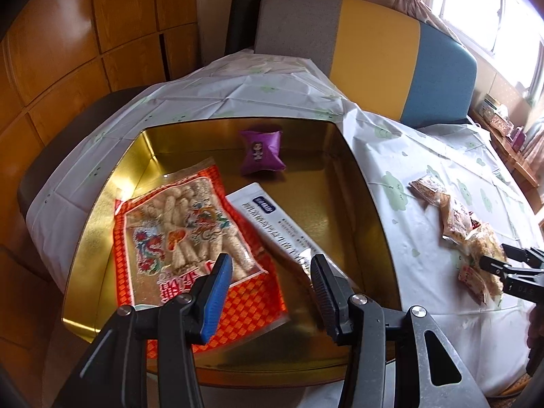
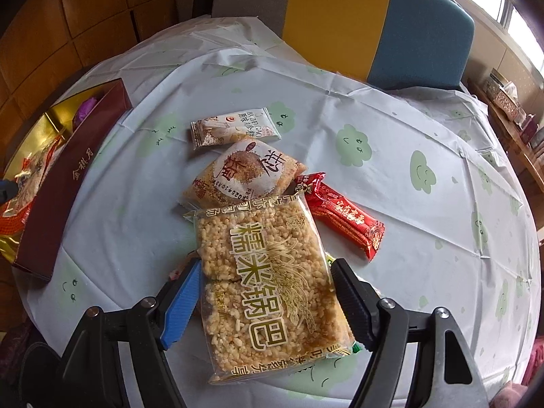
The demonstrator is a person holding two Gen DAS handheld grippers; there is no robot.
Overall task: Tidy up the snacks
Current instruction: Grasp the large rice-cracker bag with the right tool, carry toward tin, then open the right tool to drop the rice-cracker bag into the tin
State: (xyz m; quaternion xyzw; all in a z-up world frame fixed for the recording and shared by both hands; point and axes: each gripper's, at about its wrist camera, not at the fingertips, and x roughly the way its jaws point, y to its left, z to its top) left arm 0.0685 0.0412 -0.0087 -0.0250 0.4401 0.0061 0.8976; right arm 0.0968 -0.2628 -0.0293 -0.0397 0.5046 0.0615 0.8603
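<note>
Under both of our grippers the table (image 2: 391, 125) is stretching away, its pale cloth printed with green cloud faces, and a striped chair back (image 1: 374, 57) is standing beyond its far edge. Below the left gripper (image 1: 272, 273) we are seeing the gold tin box (image 1: 350, 176) lying open; those jaws are standing apart over it, holding nothing. Just ahead of the blue left finger the orange bag of puffed sticks (image 1: 183, 231) is lying flat on the box floor, a white pouch (image 1: 272, 224) is resting ahead of the black finger with its near end between the fingertips, and farther out a small purple packet (image 1: 261, 151) is sitting near the back wall. Between the jaws of our right gripper (image 2: 265, 280) the clear rice cracker pack (image 2: 268, 278) is lying on the cloth; the jaws are apart on either side of it, and we cannot tell whether they are touching it. Past its far end a round-label snack pack (image 2: 244, 173) is lying, partly tucked under it, a red bar (image 2: 343, 214) is angling away ahead of the black finger, and a small white bar (image 2: 234, 129) is lying farthest out.
</note>
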